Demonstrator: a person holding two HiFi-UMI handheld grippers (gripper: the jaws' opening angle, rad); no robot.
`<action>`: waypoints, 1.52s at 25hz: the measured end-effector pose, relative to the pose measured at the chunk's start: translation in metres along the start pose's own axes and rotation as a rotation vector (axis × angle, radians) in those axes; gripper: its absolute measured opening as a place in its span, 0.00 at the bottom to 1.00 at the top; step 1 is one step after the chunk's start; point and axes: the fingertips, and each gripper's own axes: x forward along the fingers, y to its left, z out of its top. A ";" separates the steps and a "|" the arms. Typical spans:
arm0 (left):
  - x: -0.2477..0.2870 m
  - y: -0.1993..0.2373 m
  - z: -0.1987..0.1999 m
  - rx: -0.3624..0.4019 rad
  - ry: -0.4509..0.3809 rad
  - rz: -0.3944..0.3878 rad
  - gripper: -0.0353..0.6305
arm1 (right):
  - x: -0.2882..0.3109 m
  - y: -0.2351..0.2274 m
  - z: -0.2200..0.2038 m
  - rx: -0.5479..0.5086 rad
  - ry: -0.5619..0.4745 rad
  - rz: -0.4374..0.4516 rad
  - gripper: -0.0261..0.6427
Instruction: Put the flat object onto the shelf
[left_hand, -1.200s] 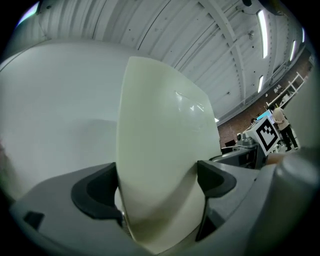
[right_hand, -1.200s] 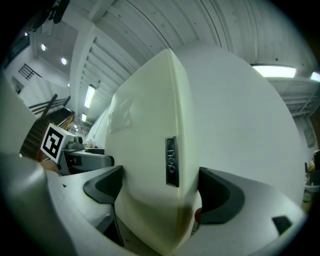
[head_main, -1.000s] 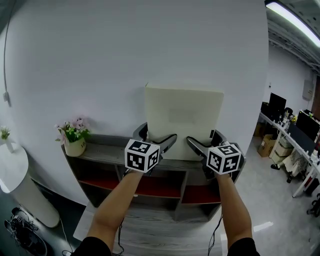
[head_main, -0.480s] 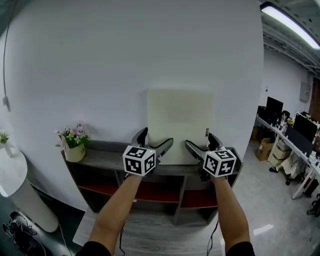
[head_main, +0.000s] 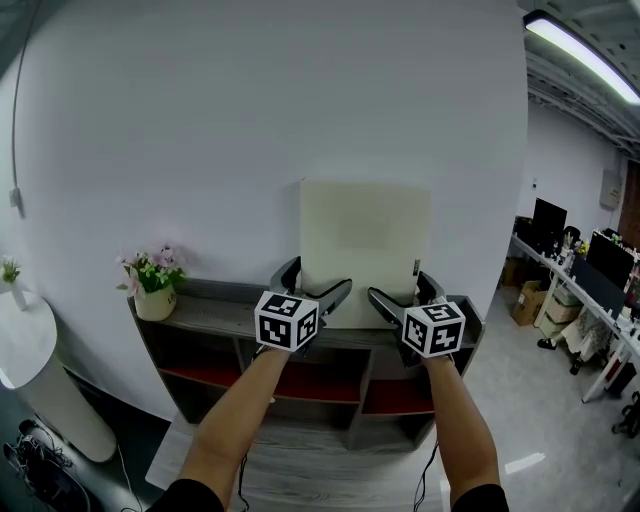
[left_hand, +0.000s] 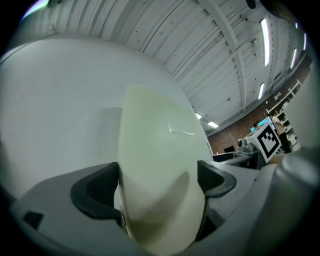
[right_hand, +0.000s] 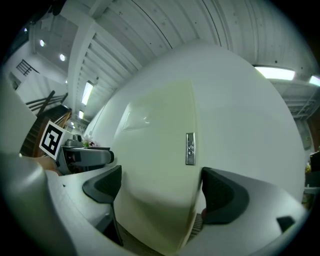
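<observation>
A flat cream panel (head_main: 365, 240) stands upright against the white wall, its lower edge at the top board of the dark grey shelf (head_main: 215, 318). My left gripper (head_main: 318, 278) is shut on its lower left corner. My right gripper (head_main: 400, 285) is shut on its lower right corner. In the left gripper view the panel (left_hand: 160, 165) fills the gap between the jaws. The right gripper view shows the panel (right_hand: 155, 170) touching both jaws, with a small metal tag (right_hand: 190, 149) on its edge. The panel's bottom edge is hidden behind the grippers.
A pot of pink flowers (head_main: 153, 298) stands at the left end of the shelf top. Red-lined compartments (head_main: 310, 380) lie below it. A white round pedestal (head_main: 30, 350) stands at far left. Office desks with monitors (head_main: 590, 290) fill the right side.
The panel was tilted and is now square and upright against the wall. Both grippers shifted slightly with it and kept their hold.
</observation>
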 end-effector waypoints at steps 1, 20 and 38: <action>-0.001 0.000 0.000 0.002 0.002 0.001 0.79 | 0.000 0.001 0.000 -0.003 0.003 -0.001 0.77; -0.056 -0.011 0.031 0.057 -0.095 0.073 0.79 | -0.059 0.009 0.022 0.005 -0.099 -0.072 0.77; -0.194 -0.039 -0.021 -0.021 -0.148 0.294 0.06 | -0.158 0.112 -0.018 -0.125 -0.187 -0.100 0.08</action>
